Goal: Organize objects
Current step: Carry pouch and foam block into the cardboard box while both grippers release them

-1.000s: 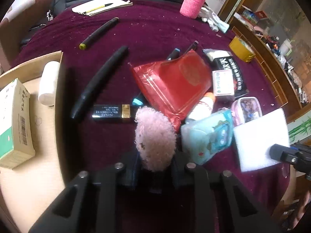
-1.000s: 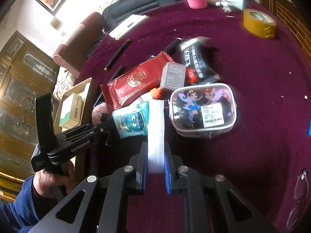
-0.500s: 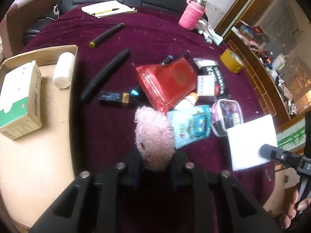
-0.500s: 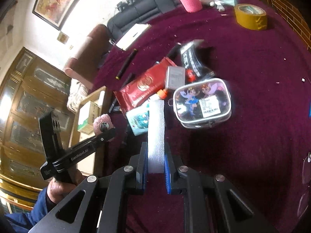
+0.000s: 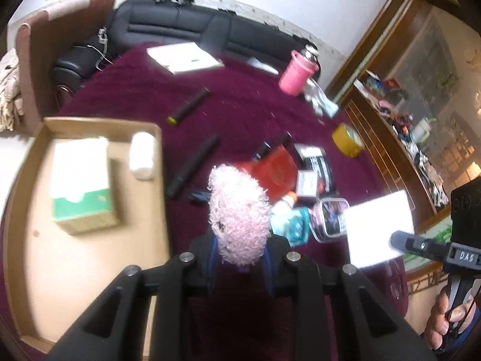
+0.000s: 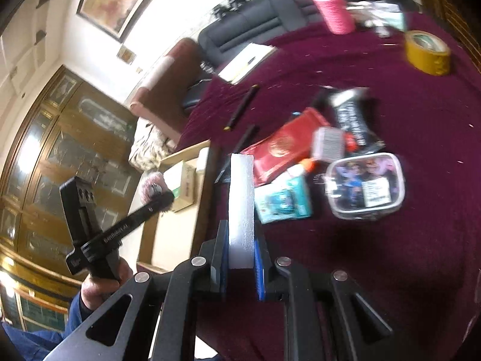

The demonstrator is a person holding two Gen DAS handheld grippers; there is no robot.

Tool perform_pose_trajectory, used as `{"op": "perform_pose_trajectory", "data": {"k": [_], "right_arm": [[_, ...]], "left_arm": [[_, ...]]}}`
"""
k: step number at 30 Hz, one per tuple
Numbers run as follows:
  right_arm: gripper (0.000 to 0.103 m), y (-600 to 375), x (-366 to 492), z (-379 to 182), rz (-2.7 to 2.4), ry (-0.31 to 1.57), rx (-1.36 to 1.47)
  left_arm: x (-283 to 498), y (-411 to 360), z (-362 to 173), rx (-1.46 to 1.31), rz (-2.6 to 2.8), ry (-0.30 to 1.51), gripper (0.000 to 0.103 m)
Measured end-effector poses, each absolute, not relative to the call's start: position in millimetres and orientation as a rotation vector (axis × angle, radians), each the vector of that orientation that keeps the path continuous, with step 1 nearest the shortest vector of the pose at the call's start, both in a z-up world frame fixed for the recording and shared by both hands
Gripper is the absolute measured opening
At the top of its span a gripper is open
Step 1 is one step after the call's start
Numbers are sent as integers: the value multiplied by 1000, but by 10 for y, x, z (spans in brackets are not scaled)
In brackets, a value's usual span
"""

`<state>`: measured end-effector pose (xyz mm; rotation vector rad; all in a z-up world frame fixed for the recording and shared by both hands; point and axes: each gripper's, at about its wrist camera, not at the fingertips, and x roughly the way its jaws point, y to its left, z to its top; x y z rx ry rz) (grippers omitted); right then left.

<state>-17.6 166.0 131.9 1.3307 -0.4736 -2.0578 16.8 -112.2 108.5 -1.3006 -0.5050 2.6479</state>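
The left gripper (image 5: 239,266) is closed on a pink fluffy ball (image 5: 239,215) and holds it in the air above the table (image 5: 240,102). The right gripper (image 6: 240,266) is clamped on a white foam block (image 6: 240,207), whose long axis runs forward along the fingers. The cardboard tray (image 5: 90,270) lies to the left of both, with a green and white box (image 5: 81,189) and a white bottle (image 5: 141,155) already inside. The left gripper is the nearer one, almost beside the tray edge, so I think its ball goes in first. The other things lie in a heap on the table, right of the tray.
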Motion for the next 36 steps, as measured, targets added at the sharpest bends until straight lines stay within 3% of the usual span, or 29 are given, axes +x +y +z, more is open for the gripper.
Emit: {"op": "perform_pose_trajectory", "data": {"k": [17, 36], "right_arm": [[16, 171, -639, 1259, -1928, -405, 1319], [16, -707, -1208, 785, -1969, -385, 1416]], "left_arm": [[449, -2503, 1048, -1371, 2796, -621, 24], [-116, -3125, 596, -1500, 2719, -629, 24]]}}
